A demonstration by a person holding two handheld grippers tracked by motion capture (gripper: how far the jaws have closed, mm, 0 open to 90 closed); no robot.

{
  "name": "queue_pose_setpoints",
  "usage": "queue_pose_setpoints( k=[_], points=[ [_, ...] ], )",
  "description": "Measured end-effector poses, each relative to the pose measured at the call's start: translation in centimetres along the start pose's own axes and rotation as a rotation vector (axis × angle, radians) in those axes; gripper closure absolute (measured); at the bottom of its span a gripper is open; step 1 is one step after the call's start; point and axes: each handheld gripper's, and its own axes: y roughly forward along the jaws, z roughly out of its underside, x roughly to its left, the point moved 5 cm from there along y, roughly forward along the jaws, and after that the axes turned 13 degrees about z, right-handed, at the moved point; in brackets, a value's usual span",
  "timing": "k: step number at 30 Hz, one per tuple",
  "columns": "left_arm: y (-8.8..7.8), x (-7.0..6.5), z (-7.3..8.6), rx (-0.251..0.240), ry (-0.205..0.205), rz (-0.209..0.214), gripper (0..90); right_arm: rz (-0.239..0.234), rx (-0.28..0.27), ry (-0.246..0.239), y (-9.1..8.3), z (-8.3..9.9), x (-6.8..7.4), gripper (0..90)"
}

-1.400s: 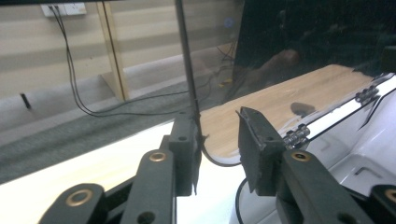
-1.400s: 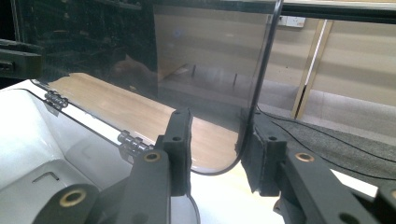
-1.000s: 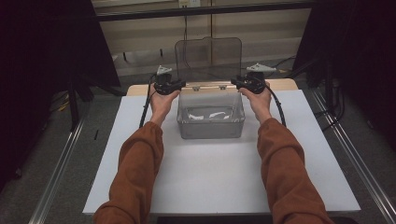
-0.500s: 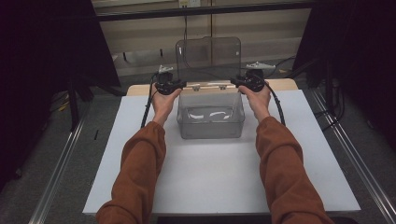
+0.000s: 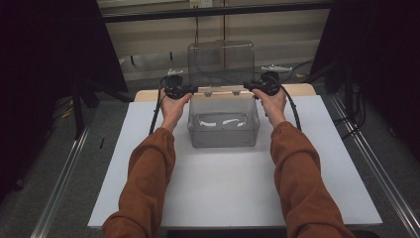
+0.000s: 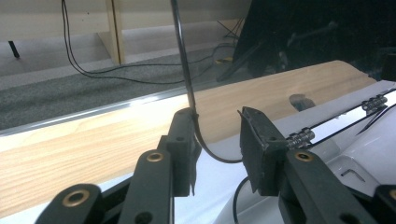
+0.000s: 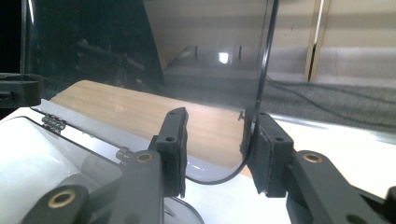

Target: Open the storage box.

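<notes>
a clear plastic rectangular box [image 5: 223, 122] stood at the far middle of the white table top [image 5: 233, 183], its clear hinged lid [image 5: 221, 63] raised upright behind it; white scraps lay on the box floor; the left gripper [image 5: 192, 90] sat at the lid's left lower corner, the right gripper [image 5: 249, 87] at its right lower corner; each pair of jaws straddled the lid's edge, had just been opening, and touched it on one side only, with a gap on the other; the brown-sleeved forearms [image 5: 148, 173] reached in from below; a pale wooden board [image 6: 93, 140] lay beyond the table's far edge.
</notes>
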Motion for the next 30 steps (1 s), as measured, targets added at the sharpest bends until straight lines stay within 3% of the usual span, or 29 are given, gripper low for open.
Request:
queue_pose_setpoints(
  k=[4,11,16,18,24,27,30],
  points=[
    [0.0,0.1,0.0,0.008,-0.016,0.002,65.8,0.003,0.041,0.024,0.3,-0.3,0.0,59.2],
    [0.0,0.1,-0.1,0.033,-0.022,-0.008,65.0,0.000,0.066,0.097,0.5,-0.2,0.0,59.3],
    [0.2,0.1,0.0,0.044,-0.002,-0.033,61.8,-0.006,0.078,0.110,0.7,0.0,-0.1,58.0],
    [0.2,0.2,0.0,0.041,-0.017,-0.029,60.7,-0.013,0.078,0.091,0.8,0.1,-0.1,56.3],
    [0.3,0.4,0.2,0.053,-0.005,-0.038,62.8,-0.006,0.116,0.130,1.2,0.7,-0.3,50.9],
    [0.4,0.5,0.3,0.037,-0.037,-0.037,63.0,-0.020,0.144,0.192,1.4,1.1,-0.7,51.5],
    [0.4,0.7,0.4,0.035,-0.064,-0.021,61.4,0.005,0.144,0.201,1.6,1.1,-0.5,51.5]
  ],
)
